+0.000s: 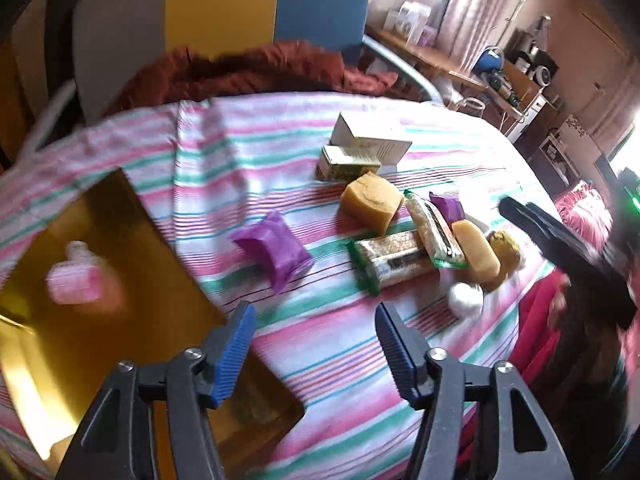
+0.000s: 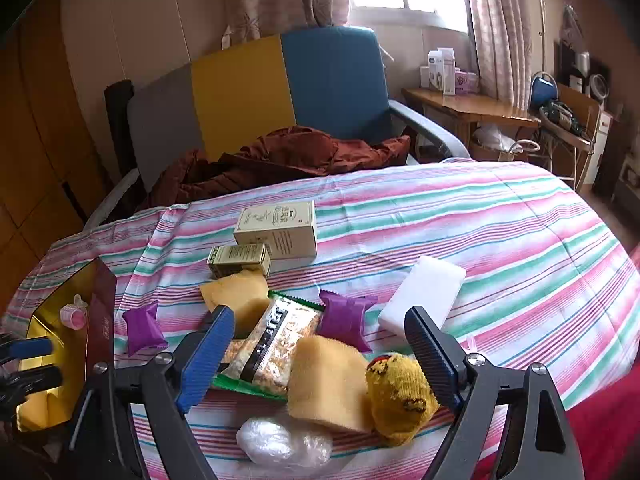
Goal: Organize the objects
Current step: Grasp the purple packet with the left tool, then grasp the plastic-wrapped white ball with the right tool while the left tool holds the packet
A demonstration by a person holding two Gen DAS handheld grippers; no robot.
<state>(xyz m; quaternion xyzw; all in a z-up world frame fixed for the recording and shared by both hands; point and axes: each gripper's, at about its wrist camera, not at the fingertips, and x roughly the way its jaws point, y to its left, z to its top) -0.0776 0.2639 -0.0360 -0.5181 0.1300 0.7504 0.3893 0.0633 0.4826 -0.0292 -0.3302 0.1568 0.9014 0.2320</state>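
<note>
Bedroom: bed under a pink, green and white striped sheet (image 2: 500, 216), with a grey, yellow and blue padded headboard (image 2: 256, 92) behind and a rust-brown quilted jacket (image 2: 280, 156) heaped below it. At the sheet's left edge is an open gold-lined box (image 1: 132, 264) holding a small pink plastic bottle (image 1: 76, 278).

Loose items sit mid-sheet: a large cream carton (image 2: 280, 228) with a small olive carton (image 2: 240, 258) just in front of it, a yellow sponge block (image 2: 236, 294), two purple wrapped packets (image 2: 142, 328) (image 2: 346, 318), a white foam block (image 2: 422, 294), green-edged snack bars (image 2: 276, 348), a second yellow sponge (image 2: 326, 384), a yellow patterned sock ball (image 2: 400, 398) touching it, and a crumpled clear plastic bag (image 2: 280, 446).

The left gripper (image 1: 316, 344) hangs over the box's near corner, blue pads apart, nothing between them. The right gripper (image 2: 320, 348) is spread wide above the snack bars and sponge, touching neither.
</note>
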